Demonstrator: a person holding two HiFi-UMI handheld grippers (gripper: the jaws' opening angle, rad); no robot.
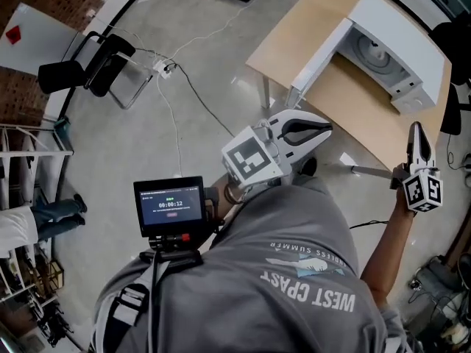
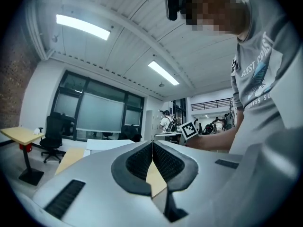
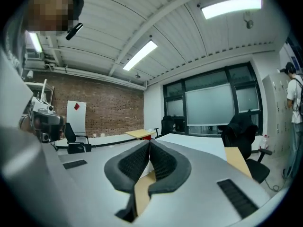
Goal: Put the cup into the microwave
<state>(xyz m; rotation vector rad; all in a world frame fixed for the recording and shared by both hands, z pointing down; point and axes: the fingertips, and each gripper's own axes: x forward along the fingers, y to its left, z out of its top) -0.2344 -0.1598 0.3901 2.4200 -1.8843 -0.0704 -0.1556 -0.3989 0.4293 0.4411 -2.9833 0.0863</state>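
The left gripper (image 1: pixel 327 129) and right gripper (image 1: pixel 416 131), both pinched shut on nothing, hover level just short of the microwave (image 1: pixel 383 50), apparently idle since no cup shows.

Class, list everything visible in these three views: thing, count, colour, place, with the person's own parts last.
Microwave: one, white, door open, on the table, upper right.
Table: one, light wood, upper right.
Office chair: one, black, floor, upper left.
Power strip: one, white, floor beside the chair.
Shelf rack: one, white, left edge.
Board with red diamond: one, white, top left.
Cup: none in view.
Small screen: one, black, at the person's chest.
Left gripper: one, white and black, shut, empty, centre.
Right gripper: one, white and black, shut, empty, right edge.
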